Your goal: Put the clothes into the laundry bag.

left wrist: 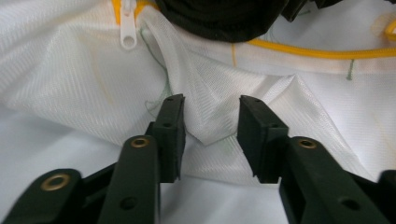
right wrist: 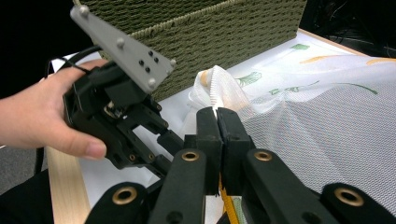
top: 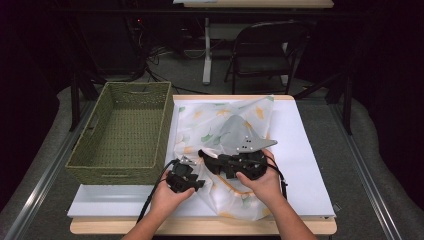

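Two tools: both work one white mesh laundry bag with yellow trim (top: 235,190), spread on the tabletop.
Right tool (right wrist: 217,112): pressed together, pinching the bag's edge to anchor it.
Left tool (left wrist: 210,126): spread around a fold just below the zipper pull (left wrist: 128,32), likely to grip.

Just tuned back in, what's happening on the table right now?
A person is working a white mesh laundry bag with yellow zipper trim on the table, a gripper in each hand. The right gripper is shut on a bunched fold of the mesh. The left gripper is open, its jaws straddling another fold near the zipper pull. A woven basket sits at the left.
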